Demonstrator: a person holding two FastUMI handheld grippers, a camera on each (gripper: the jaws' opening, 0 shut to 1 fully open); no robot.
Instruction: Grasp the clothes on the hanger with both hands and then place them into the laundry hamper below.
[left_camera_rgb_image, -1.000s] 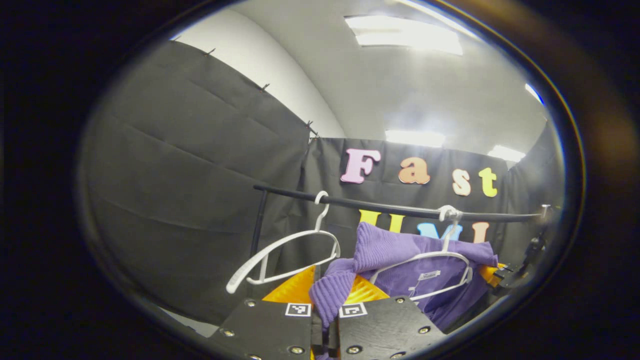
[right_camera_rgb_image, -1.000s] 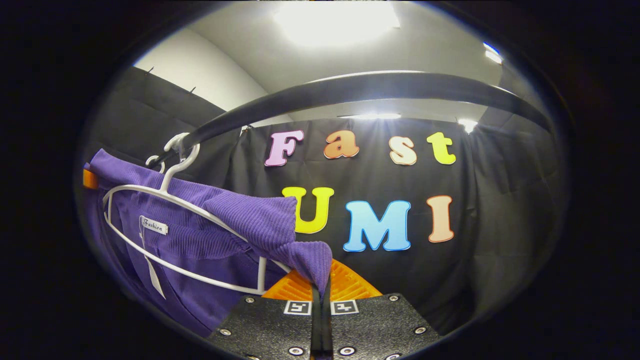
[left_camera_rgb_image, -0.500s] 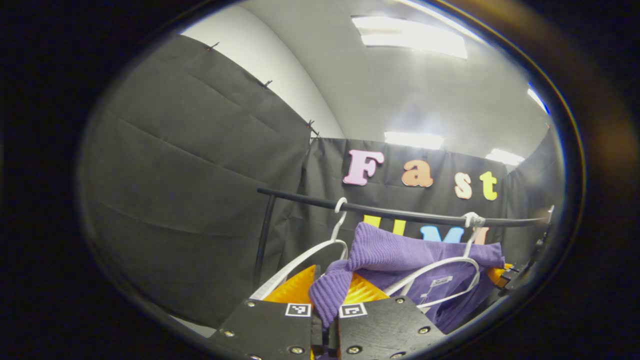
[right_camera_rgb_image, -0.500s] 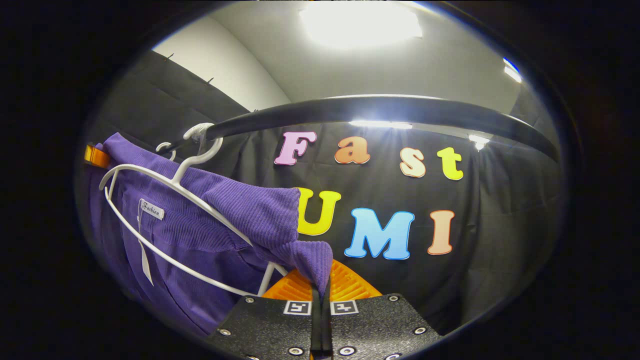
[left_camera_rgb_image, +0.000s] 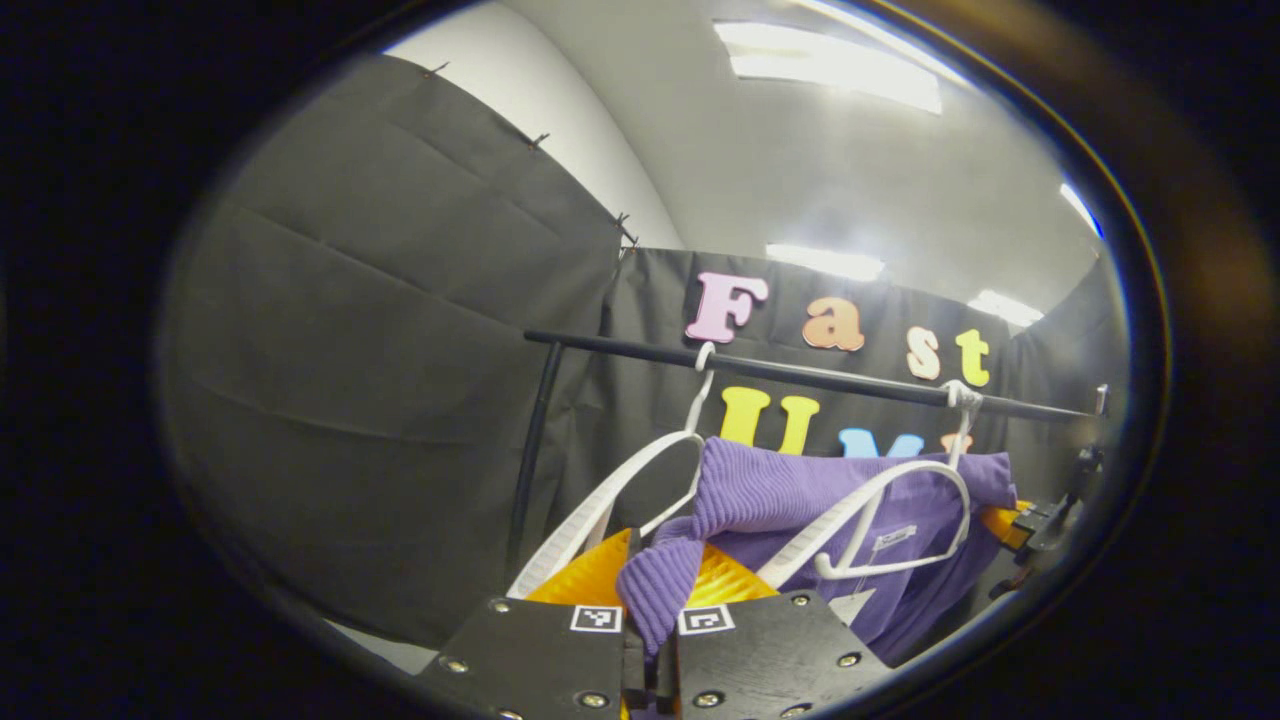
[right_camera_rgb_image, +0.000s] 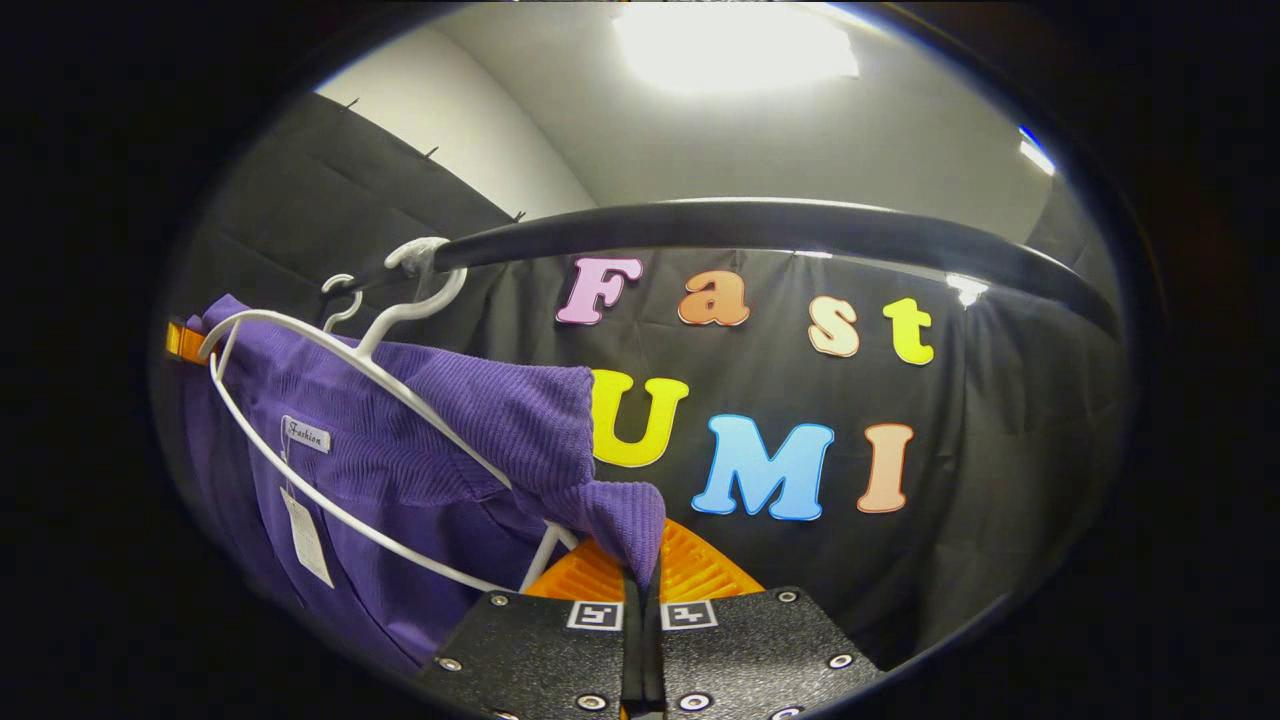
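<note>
Purple garment (left_camera_rgb_image: 800, 500) on white hanger (left_camera_rgb_image: 880, 520), both claws pinching its shoulders

The sweater (right_camera_rgb_image: 420, 470) runs past the lower edge of the right gripper view, its hem unseen. In the left gripper view the far claw (left_camera_rgb_image: 1040, 522) sits at the rim, too small to judge.

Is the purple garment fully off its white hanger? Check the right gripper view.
No: the purple garment hangs draped around the white hanger, though the right gripper pinches one corner.
</note>
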